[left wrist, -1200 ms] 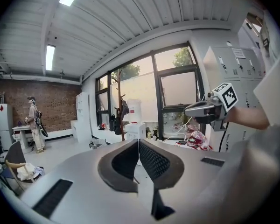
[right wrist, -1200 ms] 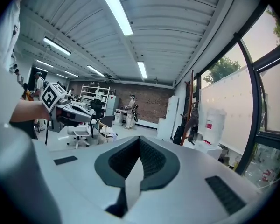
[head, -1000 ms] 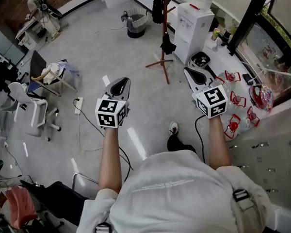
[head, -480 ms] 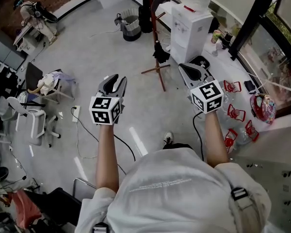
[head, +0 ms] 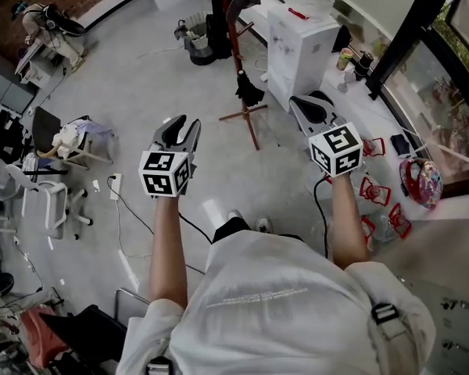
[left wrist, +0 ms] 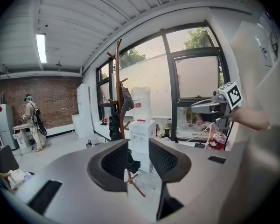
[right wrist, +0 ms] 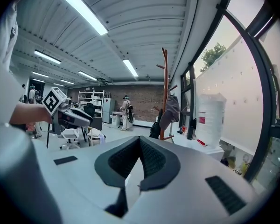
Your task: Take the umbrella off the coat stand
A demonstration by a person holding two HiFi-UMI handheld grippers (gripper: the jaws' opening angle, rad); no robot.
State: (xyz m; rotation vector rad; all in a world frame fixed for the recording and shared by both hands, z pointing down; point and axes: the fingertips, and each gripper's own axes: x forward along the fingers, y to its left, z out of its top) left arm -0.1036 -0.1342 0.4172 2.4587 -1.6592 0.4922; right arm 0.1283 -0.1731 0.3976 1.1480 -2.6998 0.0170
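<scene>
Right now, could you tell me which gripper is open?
The left gripper: its jaws have just been opening, nothing between them; the right gripper has them together.

Head view: I'm looking steeply down from overhead, facing forward.
Gripper views: I'm looking roughly level along each pair of jaws.
Shared: all three are catching the coat stand [left wrist: 117, 78], still well ahead.

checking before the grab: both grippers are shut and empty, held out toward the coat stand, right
Not quite. The left gripper is open: the left gripper view shows its jaws apart, just having been opening, with nothing held between them. The right gripper is shut and empty, and both are held out toward the coat stand.
</scene>
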